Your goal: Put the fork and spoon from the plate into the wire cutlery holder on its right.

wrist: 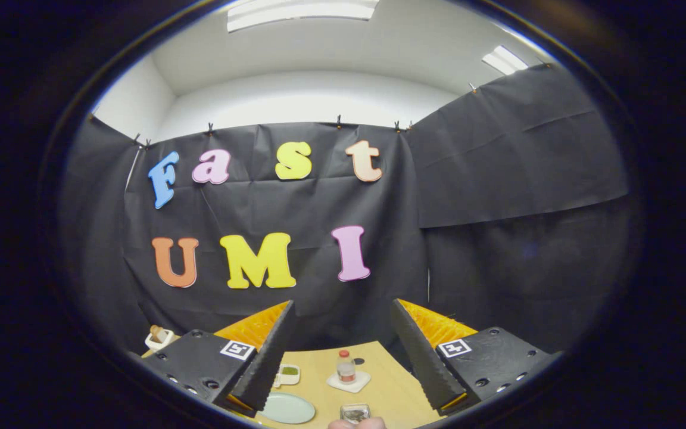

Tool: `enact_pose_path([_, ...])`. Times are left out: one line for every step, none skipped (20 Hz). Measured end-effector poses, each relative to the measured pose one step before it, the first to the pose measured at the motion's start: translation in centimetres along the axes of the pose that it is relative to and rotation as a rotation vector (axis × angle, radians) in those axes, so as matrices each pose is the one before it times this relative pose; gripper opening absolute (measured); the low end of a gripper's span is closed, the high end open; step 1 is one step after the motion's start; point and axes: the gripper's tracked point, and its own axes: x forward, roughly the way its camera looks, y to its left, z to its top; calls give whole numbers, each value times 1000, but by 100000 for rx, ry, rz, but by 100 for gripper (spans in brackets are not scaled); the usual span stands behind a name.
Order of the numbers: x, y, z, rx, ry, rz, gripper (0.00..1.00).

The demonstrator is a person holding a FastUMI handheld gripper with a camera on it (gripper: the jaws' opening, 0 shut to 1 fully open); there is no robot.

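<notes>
The jaws of the gripper (341, 348) are spread wide and held high above the worktop (387, 387), aimed mostly at the booth's far wall; nothing is held between them. Down between the fingers a pale round plate (286, 409) is seen on the near left part of the worktop, just beside the left finger. To its right, near the lower middle, a small wire cutlery holder (355, 412) is seen, with something bright inside it that cannot be made out. Whether a fork or a spoon lies on the plate cannot be told: the plate's visible face looks bare, but part of it is hidden by the finger and the view is small. Farther off, a small bottle (346, 367) stands on a white coaster, and a small white dish (289, 374) with something green sits to its left.

The scene fits either cutlery waiting on the hidden part of the plate or cutlery already standing in the holder. Whichever holds, the gripper is best tilted down so that plate and holder are brought fully into sight before anything is judged. If a piece is found on the plate, its handle should be pinched crosswise.
</notes>
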Motion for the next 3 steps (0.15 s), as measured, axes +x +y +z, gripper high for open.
enact_pose_path([263,400,147,773,-258,813,96])
enact_pose_path([135,438,-86,616,-64,1146,96])
enact_pose_path([155,549,50,-205,-219,1203,96])
